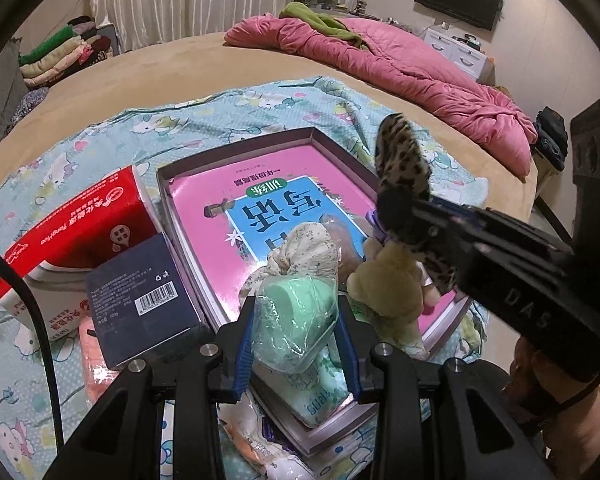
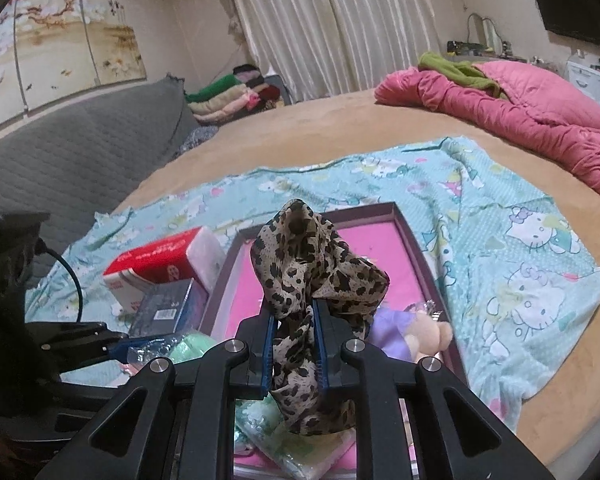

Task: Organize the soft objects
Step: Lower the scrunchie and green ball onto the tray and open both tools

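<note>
L tongs (image 1: 296, 320) clamped on green soft item in clear plastic wrap (image 1: 300, 312), held over near end of shallow box (image 1: 236, 148). R tongs (image 2: 294, 344) clamped on leopard-print scarf (image 2: 308, 264), cloth bunched above pads and hanging below, over same box. Box on Hello Kitty cloth (image 2: 520, 248) on bed; holds pink book (image 1: 260, 216), floral cloth (image 1: 304, 252), plush toy (image 1: 388, 280). Red tissue pack (image 1: 80, 220) and dark blue carton (image 1: 144, 300) just beside box.

Book (image 1: 268, 208) title half hidden by soft toys; box (image 2: 396, 216) near edge cut off
</note>
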